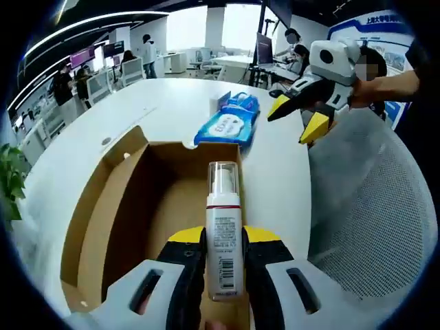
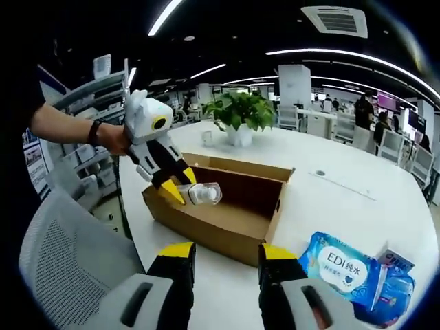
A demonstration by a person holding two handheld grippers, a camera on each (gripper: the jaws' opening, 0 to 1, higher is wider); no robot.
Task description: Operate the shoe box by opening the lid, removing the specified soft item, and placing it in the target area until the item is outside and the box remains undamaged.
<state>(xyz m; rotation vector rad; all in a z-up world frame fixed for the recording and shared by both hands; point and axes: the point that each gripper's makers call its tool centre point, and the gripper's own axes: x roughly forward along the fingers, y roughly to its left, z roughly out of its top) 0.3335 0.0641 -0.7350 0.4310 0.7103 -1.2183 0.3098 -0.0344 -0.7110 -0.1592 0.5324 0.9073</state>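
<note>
An open brown shoe box (image 1: 110,206) lies on the white table (image 1: 172,103), its lid flap folded outward. My left gripper (image 1: 224,237) is shut on a white pump bottle (image 1: 223,199) with a clear cap, held just over the box's inside. In the right gripper view the same bottle (image 2: 201,194) sticks out of the left gripper (image 2: 180,187) above the near corner of the box (image 2: 206,230). My right gripper (image 2: 225,253) is open and holds nothing, hovering in front of the box. It appears in the left gripper view as the right gripper (image 1: 297,122), off the table's edge.
A blue pack of wet wipes (image 1: 230,124) lies on the table beyond the box; the wipes (image 2: 340,268) have a smaller blue packet (image 2: 395,275) beside them. A grey mesh chair (image 1: 371,199) stands at the table's edge. A potted plant (image 2: 237,113) sits behind the box.
</note>
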